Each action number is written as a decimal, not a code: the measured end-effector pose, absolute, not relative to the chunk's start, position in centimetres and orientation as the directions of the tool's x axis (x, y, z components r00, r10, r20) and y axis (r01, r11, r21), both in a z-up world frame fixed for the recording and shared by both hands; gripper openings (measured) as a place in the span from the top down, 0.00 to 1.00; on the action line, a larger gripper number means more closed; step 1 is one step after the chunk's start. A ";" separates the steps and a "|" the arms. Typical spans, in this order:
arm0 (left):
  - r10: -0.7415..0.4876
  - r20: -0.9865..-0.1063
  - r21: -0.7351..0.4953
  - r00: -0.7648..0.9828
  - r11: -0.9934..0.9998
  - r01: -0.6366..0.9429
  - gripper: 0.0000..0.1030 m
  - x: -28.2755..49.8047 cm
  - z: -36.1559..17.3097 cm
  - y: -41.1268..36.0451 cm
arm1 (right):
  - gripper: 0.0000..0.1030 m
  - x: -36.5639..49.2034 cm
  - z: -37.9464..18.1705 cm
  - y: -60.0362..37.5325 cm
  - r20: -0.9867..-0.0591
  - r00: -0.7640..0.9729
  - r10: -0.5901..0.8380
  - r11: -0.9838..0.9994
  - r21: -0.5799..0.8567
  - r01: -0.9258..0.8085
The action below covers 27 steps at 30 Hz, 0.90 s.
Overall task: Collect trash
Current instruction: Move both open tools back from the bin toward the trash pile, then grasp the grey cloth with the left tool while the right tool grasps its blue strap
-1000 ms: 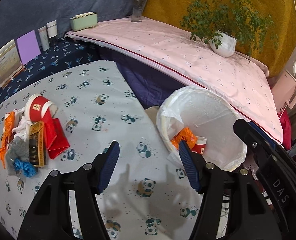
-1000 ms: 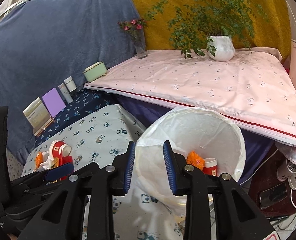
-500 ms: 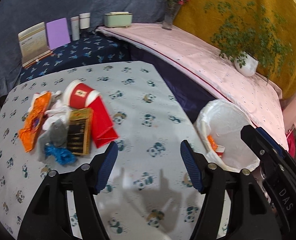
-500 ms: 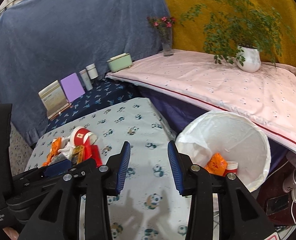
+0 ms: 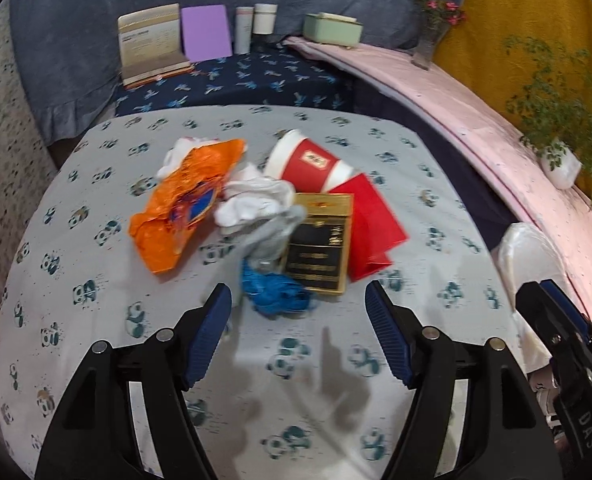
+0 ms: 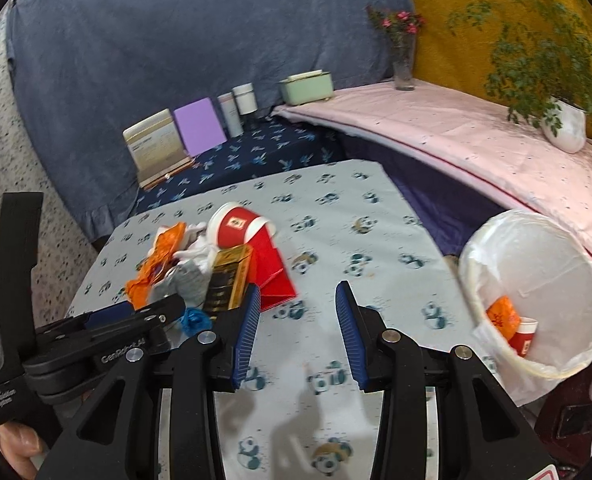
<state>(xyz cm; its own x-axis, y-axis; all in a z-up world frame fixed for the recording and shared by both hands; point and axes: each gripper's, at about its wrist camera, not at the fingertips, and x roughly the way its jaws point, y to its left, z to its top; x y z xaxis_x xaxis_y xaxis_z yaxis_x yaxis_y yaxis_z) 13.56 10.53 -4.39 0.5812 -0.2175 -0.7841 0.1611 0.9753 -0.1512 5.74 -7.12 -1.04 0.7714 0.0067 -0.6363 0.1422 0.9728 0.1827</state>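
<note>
A heap of trash lies touching on the counter [image 5: 335, 380]: orange wrapper [image 5: 184, 204], white tissue [image 5: 252, 196], tipped red paper cup [image 5: 311, 162], gold-black box [image 5: 319, 252], red envelope [image 5: 371, 224], blue scrap [image 5: 274, 292]. The white-lined bin [image 6: 535, 292] holds an orange wrapper and a cup.

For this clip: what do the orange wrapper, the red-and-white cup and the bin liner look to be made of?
Orange crinkled wrapper: likely thin plastic or foil film, creased and slightly shiny. Red-and-white cup: probably paper, matte with a printed label. White bin liner: thin translucent plastic, wrinkled and glossy over the rim.
</note>
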 end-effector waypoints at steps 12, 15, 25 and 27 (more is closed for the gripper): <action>-0.230 -0.815 -0.190 0.532 0.973 0.131 0.48 17.2 -7.8 13.7 | 0.62 9.9 -4.7 -2.2 -0.703 0.707 0.076 0.984 0.165 0.059; -0.252 -0.818 -0.209 0.517 0.968 0.141 0.69 17.9 -8.2 14.2 | 0.62 10.9 -5.7 -1.2 -0.718 0.690 0.091 0.985 0.165 0.042; -0.286 -0.807 -0.247 0.517 0.958 0.146 0.95 17.2 -7.9 16.1 | 0.62 13.2 -8.0 1.6 -0.749 0.648 0.140 0.985 0.170 -0.015; -0.282 -0.808 -0.246 0.517 0.959 0.139 0.95 17.1 -7.9 16.5 | 0.62 13.6 -8.3 1.9 -0.755 0.640 0.145 0.985 0.170 -0.022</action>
<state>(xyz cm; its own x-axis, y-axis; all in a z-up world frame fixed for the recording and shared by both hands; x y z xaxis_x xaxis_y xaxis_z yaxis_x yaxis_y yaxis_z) 17.08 16.45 -7.94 0.5172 -0.2822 -0.8080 0.1392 0.9592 -0.2459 13.57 1.90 -8.35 0.6401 0.1447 -0.7545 -0.0222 0.9852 0.1701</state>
